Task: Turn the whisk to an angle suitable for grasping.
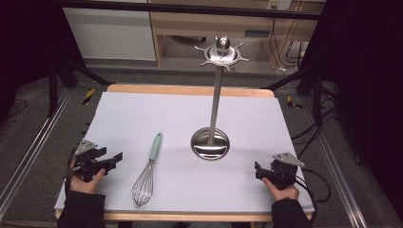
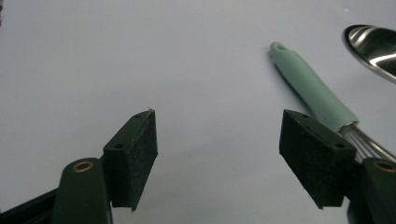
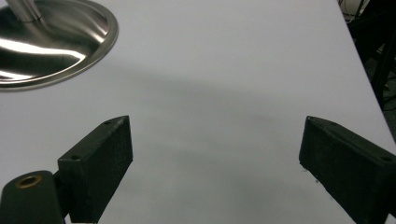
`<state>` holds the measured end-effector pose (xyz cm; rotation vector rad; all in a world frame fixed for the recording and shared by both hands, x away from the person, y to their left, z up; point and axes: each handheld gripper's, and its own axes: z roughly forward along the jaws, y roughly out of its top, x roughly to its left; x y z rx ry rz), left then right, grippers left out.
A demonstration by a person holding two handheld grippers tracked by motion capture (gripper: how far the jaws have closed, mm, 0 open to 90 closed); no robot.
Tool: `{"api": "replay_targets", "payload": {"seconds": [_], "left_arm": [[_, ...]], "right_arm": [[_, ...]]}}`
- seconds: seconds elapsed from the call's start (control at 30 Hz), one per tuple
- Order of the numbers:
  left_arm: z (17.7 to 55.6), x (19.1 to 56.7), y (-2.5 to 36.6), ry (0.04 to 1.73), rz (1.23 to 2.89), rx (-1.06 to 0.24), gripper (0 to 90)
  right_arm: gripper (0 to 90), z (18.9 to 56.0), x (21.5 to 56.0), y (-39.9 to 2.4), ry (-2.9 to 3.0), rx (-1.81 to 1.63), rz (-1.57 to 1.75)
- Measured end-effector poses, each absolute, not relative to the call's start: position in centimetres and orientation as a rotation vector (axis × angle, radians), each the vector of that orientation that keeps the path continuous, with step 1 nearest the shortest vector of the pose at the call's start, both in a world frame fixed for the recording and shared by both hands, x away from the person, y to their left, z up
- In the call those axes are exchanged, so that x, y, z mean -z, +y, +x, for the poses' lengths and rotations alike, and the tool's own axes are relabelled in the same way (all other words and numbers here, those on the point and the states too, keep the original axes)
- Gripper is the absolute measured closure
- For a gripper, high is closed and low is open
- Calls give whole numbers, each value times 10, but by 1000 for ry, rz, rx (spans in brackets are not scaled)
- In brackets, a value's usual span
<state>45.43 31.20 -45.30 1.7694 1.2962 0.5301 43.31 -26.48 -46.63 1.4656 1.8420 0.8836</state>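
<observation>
The whisk (image 1: 147, 173) lies flat on the table (image 1: 142, 114), left of the middle and toward the near edge. Its mint handle (image 1: 155, 146) points away from the person and its wire head (image 1: 142, 189) reaches almost to the near edge. In the left gripper view the handle (image 2: 312, 88) runs aslant just beyond the right-hand jaw, with the wires starting behind that jaw.

The left gripper (image 1: 115, 158) sits near the table's near left corner, just left of the whisk and apart from it. Its jaws stand wide apart with only bare table between them (image 2: 217, 140).

The stand (image 1: 210, 142) rises upright near the middle of the table, right of the whisk. Its round base rests on the table and a hooked crown (image 1: 222, 53) tops the pole.

The right gripper (image 1: 258, 171) rests near the near right corner, well apart from the whisk. Its jaws too are spread wide over bare table (image 3: 215, 163), and the stand's base (image 3: 51, 46) shows ahead at the upper left.
</observation>
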Motion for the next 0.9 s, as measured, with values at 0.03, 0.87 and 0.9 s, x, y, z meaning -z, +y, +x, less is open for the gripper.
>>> {"api": "replay_targets", "payload": {"seconds": [0.03,0.87,0.9], "left_arm": [[454,452,311,1294,1765,-526,290],[449,436,284,1250,1782,-493,346],[449,436,284,1250,1782,-493,343]], "right_arm": [[103,434,468,-264,1859,-878,1462],[104,431,469,-261,1898,-884,1457],[104,431,469,-261,1894,-886,1457]]}}
